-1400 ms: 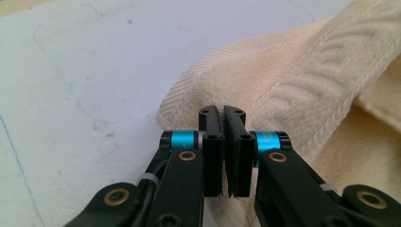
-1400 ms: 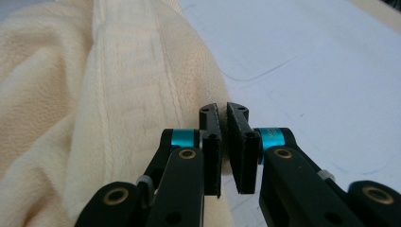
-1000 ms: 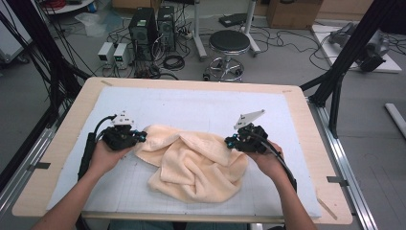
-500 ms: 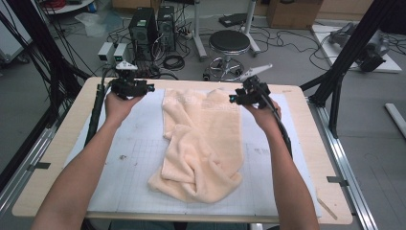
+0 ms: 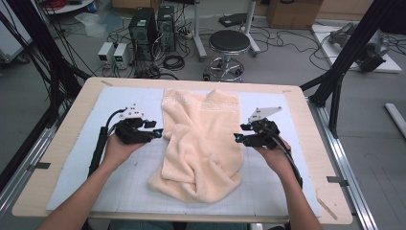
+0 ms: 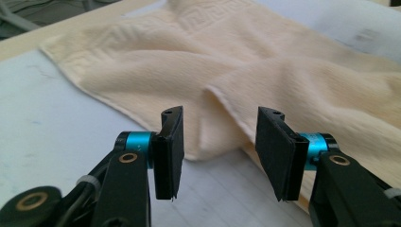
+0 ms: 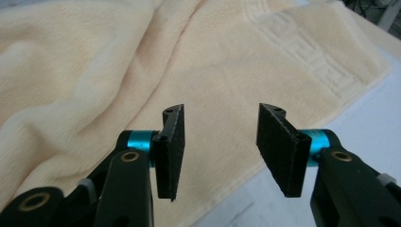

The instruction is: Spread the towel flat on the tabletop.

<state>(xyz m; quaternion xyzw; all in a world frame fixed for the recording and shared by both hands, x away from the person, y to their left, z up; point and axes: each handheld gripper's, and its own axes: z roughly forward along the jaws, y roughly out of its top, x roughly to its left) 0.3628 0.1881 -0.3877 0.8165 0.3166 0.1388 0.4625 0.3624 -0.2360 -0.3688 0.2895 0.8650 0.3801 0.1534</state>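
So the cream fluffy terry towel (image 5: 203,143) lay mid-table, rumpled toward 6 o'clock. Left gripper (image 5: 157,134) and right gripper (image 5: 238,139), jaws just opening, held nothing; close-up gripper views revealed its key-pattern border.

no readable text, labels (none legible)

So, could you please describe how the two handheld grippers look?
Both are alike: the left gripper and right gripper have black bodies, flat black jaw pads on turquoise collars, brass-coloured pivot pins, a pale grey three-cornered plate on top and a black cable trailing back. The forearms are bare.
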